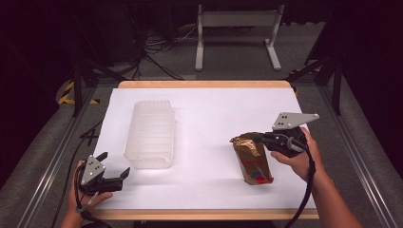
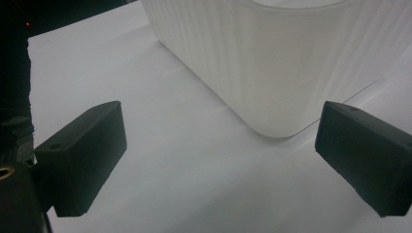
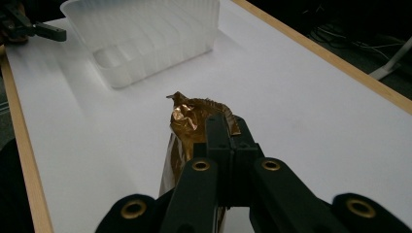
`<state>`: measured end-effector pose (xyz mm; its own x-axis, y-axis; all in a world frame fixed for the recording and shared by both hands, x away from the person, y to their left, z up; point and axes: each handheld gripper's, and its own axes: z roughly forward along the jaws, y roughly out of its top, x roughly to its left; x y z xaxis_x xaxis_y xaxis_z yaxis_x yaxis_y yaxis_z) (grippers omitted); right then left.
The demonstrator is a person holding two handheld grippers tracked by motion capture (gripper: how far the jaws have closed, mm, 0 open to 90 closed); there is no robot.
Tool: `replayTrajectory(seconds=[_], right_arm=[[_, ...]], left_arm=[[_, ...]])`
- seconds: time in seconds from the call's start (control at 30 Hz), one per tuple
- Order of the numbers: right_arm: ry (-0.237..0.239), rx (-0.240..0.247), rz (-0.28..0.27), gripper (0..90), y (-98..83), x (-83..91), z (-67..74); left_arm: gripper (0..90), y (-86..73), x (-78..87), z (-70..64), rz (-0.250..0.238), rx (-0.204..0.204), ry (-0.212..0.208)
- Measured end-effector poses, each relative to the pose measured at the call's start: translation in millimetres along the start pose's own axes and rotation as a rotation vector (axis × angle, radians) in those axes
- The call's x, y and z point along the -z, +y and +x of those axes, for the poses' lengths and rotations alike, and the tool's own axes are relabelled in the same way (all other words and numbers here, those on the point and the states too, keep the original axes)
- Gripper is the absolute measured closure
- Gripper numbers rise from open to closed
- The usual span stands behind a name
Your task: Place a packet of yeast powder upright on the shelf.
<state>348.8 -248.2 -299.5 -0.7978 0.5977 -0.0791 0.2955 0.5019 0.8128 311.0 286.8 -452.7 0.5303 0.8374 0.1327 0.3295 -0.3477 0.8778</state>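
- High view: the right gripper [image 1: 259, 137] is clamped on the crumpled top of a gold snack bag [image 1: 252, 159]; the bag lies on the right half of the white table [image 1: 209, 118], its red-and-blue printed end toward the person; the jaw tips are hard to make out against the foil; the left gripper [image 1: 115, 166] sits at the near left edge, jaws spread with nothing between them, near the close corner of the ribbed translucent bin [image 1: 149, 133]; the room beyond the table is dark.
- Left gripper view: both black jaws stand wide apart over bare white surface; the bin [image 2: 272, 58] is cut off at top and right.
- Right gripper view: the jaws are pressed together on the bag's [image 3: 192, 116] crinkled top; the gripper body hides the bag's lower part; the bin [image 3: 145, 39] lies beyond, well apart, and the left gripper [image 3: 46, 31] is cut off at the far left edge.
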Motion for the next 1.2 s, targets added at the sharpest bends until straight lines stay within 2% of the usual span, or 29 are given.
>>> replayTrajectory(seconds=[0.27, 0.67, 1.0, 1.2], right_arm=[[0.007, 0.021, -0.036, 89.8, 13.4, -3.1, 6.1], [0.015, 0.043, -0.077, 89.8, 38.0, -17.3, 14.2], [0.027, 0.063, -0.107, 89.8, 56.9, -31.3, 21.4], [0.061, 0.075, -0.139, 89.9, 72.0, -44.2, 26.6]], left_arm=[[5.5, 0.1, -0.3, -0.6, -0.002, -0.002, 0.000], [5.4, -0.4, -0.8, 0.2, -0.003, 0.011, -0.001], [5.4, -0.8, -1.4, -0.3, -0.001, 0.003, -0.001], [5.4, -0.2, -0.2, -1.0, -0.007, -0.007, -0.001]])
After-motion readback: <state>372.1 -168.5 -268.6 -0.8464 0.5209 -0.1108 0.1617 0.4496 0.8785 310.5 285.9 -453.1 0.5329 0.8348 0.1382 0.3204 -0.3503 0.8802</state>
